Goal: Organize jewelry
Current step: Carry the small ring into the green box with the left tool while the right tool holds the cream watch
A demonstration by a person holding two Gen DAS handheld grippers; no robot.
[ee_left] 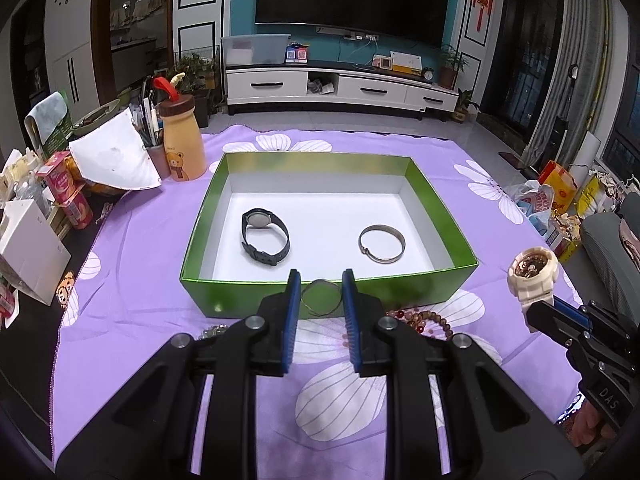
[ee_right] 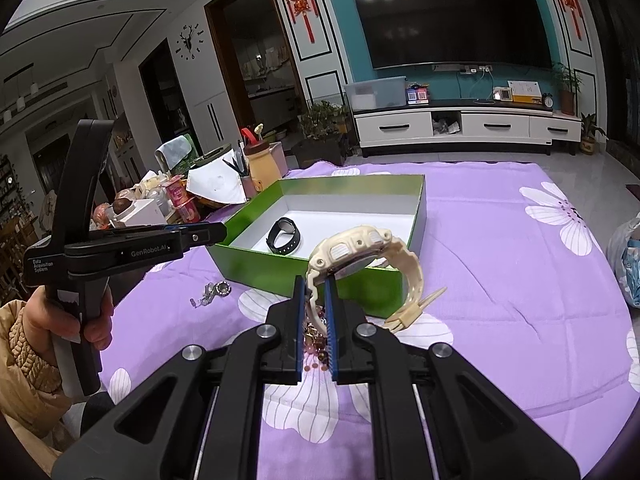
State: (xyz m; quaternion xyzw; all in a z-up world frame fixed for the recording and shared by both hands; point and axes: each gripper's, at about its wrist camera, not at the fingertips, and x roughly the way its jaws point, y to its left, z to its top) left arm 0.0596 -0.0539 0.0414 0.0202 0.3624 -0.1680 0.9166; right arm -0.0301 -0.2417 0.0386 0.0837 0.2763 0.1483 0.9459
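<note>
In the green box (ee_left: 280, 300), a black watch (ee_left: 265, 236) lay at the left and a silver bangle (ee_left: 382, 245) at the right, so two pieces looked stowed. The left gripper (ee_left: 320, 294) pinched a thin ring (ee_left: 320, 298) just short of the box. The right gripper (ee_right: 316, 296) clamped a cream watch (ee_right: 360, 256), held up. Beads (ee_left: 424, 320) and a small silver piece (ee_right: 212, 292) remained on the purple cloth (ee_left: 140, 280).

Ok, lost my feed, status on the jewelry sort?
Left gripper shut on silver bangle, short of green box. Right gripper shut on cream watch, raised. Black watch, second bangle boxed. Path clear.
</note>
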